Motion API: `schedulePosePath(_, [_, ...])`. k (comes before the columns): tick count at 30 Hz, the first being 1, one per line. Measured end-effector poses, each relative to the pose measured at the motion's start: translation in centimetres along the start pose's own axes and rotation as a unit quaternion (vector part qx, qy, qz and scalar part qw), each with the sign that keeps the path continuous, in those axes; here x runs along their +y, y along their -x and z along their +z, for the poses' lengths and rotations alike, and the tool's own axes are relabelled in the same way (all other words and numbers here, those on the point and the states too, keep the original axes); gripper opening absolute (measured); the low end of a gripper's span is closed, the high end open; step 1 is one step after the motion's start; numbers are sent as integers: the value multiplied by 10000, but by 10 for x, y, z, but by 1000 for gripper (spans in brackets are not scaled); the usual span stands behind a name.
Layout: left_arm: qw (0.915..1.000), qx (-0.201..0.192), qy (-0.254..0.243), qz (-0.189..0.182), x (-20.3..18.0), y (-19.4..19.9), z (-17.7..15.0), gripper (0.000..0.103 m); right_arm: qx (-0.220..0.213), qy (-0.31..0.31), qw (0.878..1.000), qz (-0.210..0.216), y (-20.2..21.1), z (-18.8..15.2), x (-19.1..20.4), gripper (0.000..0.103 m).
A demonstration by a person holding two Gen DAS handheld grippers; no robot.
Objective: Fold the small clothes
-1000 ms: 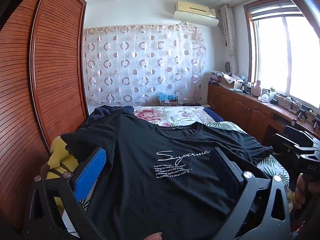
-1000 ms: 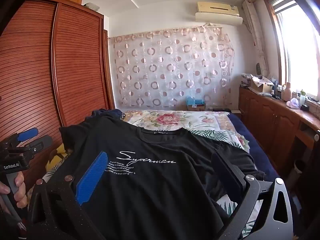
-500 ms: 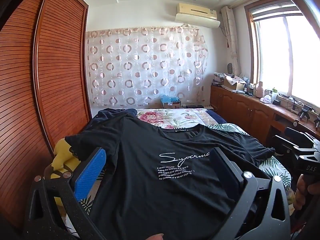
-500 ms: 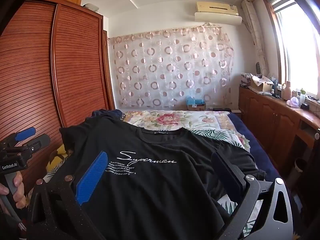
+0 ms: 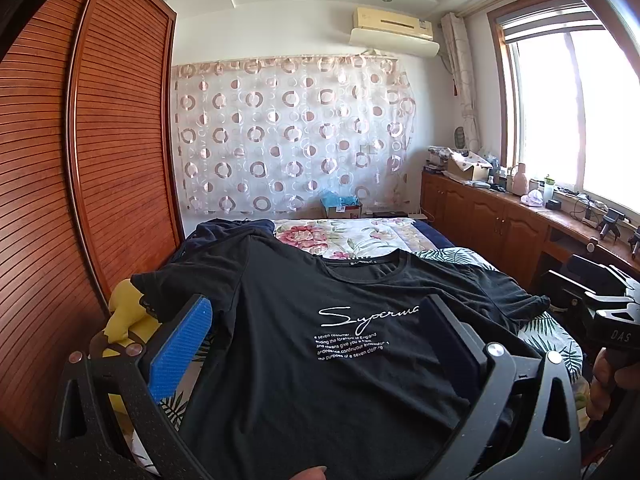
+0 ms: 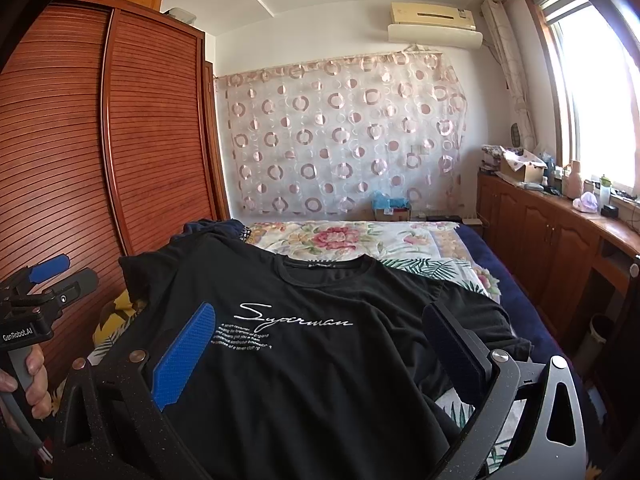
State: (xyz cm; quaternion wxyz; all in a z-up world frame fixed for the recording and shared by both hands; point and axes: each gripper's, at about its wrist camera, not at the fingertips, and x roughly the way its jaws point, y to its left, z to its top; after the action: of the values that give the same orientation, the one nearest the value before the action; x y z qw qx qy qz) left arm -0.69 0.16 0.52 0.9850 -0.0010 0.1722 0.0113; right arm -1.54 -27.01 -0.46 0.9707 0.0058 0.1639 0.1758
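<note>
The left gripper (image 5: 316,340) has its fingers spread wide, holding nothing, over the black T-shirt (image 5: 320,360), which lies flat, print up, on the near half of the floral bed (image 5: 360,236). The right gripper (image 6: 320,344) is likewise spread over it; a wooden wardrobe (image 6: 120,152) stands left

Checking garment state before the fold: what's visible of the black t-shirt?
The black t-shirt is short-sleeved, soft knit by the look, crew neck, white script "Superman" over small text lines. It lies face up and unfolded on the floral bedspread, collar away from the cameras, sleeves spread, lightly wrinkled. Neither open gripper visibly grips it.
</note>
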Motion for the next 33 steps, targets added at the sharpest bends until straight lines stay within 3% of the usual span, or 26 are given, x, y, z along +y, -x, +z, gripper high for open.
schedulePosePath(33, [10000,-65,-32,-13,-3,4,5,103,16,-37,10000,9,0,0,-1,103])
